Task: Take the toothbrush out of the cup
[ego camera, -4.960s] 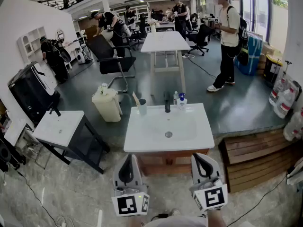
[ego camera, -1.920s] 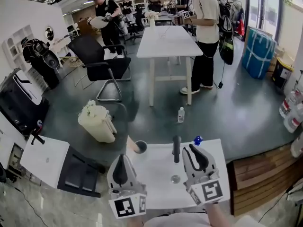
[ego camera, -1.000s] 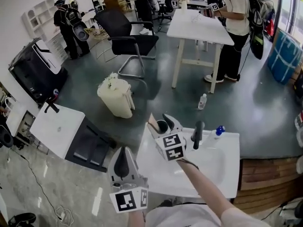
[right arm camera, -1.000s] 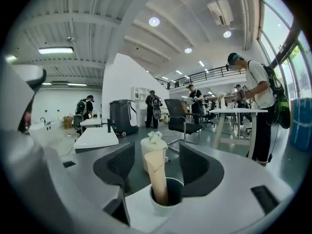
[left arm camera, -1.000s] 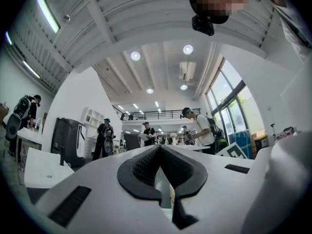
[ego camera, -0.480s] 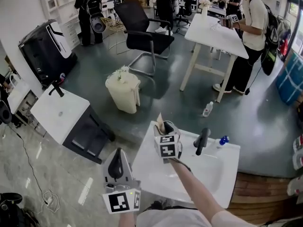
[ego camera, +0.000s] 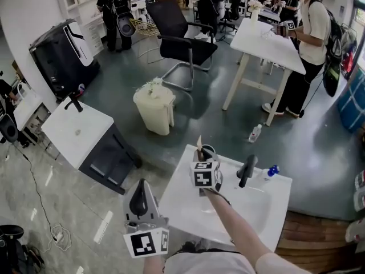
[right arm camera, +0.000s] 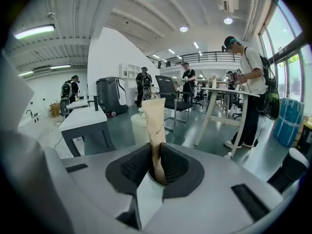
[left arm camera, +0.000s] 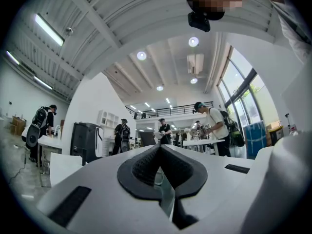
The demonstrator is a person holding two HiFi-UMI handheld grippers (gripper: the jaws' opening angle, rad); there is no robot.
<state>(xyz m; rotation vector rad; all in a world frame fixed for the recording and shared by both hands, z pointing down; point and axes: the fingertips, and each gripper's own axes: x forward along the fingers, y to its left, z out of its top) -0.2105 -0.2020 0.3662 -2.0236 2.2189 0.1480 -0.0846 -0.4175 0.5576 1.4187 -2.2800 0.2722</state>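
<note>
In the head view the cup (ego camera: 210, 151) stands on the back left corner of the white sink (ego camera: 182, 213). A toothbrush in a tan paper sleeve (ego camera: 199, 144) sticks up out of it. My right gripper (ego camera: 203, 154) reaches down onto the cup, and its jaws have just been closing. In the right gripper view the tan sleeve (right arm camera: 155, 117) stands upright between the black pads (right arm camera: 132, 167), which press on it. My left gripper (ego camera: 141, 197) hangs off the sink's front left corner, shut and holding nothing; its pads (left arm camera: 146, 165) meet at the tip.
A black faucet (ego camera: 246, 170) and a blue-capped bottle (ego camera: 271, 170) stand at the sink's back edge. Beyond lie a cream waste bin (ego camera: 154, 105), a white side table (ego camera: 77, 133), a black chair (ego camera: 181, 39) and a white table (ego camera: 272, 45) with people around.
My right gripper has come down over the cup and its jaws have closed on the tan sleeve. The left gripper has shifted a little by the sink's front corner.
</note>
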